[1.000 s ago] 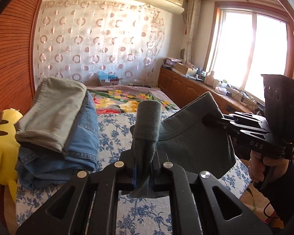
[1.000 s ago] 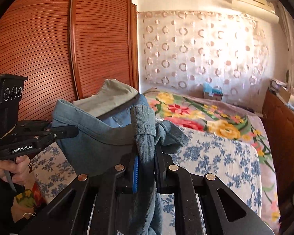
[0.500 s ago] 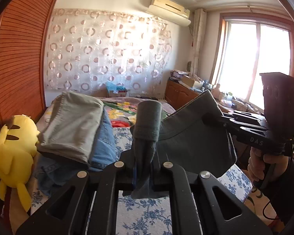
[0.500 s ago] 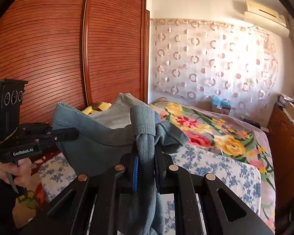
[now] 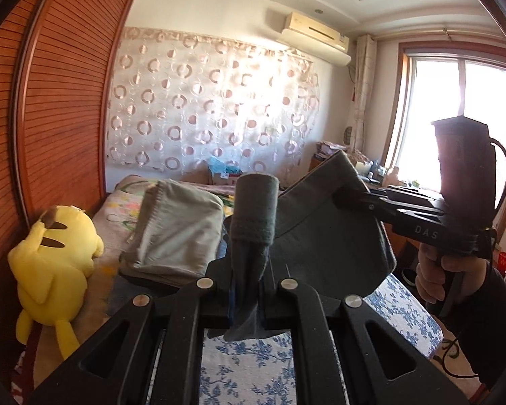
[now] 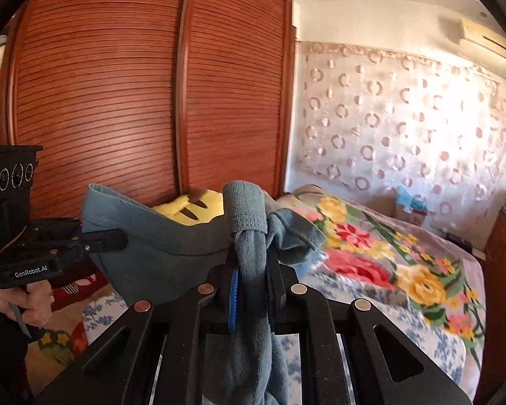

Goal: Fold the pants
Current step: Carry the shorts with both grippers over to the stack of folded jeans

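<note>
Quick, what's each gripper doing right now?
Left gripper: closed on the grey-blue pants.
Right gripper: closed on the same pants.

A yellow plush toy with black-tipped ears [image 5: 55,263] lies at the left side of the bed, close to the brown slatted wooden wardrobe [image 6: 145,101]. Beside the toy, a folded pale grey-green garment [image 5: 177,233] rests on the bed. The bed has a white sheet with blue flowers [image 5: 249,368] and, further back, a blanket with big red and yellow flowers [image 6: 381,260]. A sheer curtain with a ring pattern [image 5: 212,108] covers the far wall, under a white air conditioner [image 5: 315,38]. A bright window with a wooden frame [image 5: 455,114] is on the right.
</note>
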Demonstrator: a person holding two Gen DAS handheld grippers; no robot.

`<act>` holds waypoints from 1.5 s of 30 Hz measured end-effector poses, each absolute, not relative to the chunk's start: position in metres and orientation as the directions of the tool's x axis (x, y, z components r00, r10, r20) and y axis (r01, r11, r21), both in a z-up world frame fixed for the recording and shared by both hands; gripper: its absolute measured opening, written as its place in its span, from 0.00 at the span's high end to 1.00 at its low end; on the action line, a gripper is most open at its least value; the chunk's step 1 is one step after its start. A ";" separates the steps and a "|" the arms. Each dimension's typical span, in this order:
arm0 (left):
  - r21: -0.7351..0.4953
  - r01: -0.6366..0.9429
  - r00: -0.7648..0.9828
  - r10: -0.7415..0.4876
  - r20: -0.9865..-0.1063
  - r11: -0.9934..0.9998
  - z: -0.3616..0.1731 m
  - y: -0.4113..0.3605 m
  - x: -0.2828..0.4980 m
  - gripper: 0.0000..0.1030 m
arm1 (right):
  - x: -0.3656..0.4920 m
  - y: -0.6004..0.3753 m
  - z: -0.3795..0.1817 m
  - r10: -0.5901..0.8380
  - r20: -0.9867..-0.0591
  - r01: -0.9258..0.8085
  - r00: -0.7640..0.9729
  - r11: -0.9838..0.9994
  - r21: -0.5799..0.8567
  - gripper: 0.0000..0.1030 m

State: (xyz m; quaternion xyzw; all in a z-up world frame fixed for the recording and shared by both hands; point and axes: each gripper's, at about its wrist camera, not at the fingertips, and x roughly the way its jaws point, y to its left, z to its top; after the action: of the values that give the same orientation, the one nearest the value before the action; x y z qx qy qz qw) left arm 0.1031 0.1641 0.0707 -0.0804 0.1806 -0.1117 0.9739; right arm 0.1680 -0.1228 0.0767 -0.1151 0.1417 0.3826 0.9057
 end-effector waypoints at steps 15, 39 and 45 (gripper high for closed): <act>-0.247 0.064 0.905 -0.161 -0.394 0.967 0.051 0.203 0.157 0.90 | 0.280 -0.102 0.071 0.675 -0.474 -0.803 0.565 0.583 -0.126 0.87; -0.265 -0.075 0.873 -0.065 -0.483 0.961 0.027 0.240 0.230 0.90 | 0.383 -0.031 0.063 0.669 -0.573 -0.868 0.473 0.466 -0.173 0.87; -0.250 -0.095 0.845 -0.054 -0.531 0.964 0.020 0.239 0.234 0.83 | 0.395 -0.028 0.057 0.645 -0.553 -0.822 0.527 0.552 -0.140 0.66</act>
State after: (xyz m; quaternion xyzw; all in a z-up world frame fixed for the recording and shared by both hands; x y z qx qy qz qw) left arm 0.2344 0.2388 0.0204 -0.1345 0.2778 0.0108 0.9511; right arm 0.3952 -0.0281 0.0572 -0.1964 0.2255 0.4306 0.8515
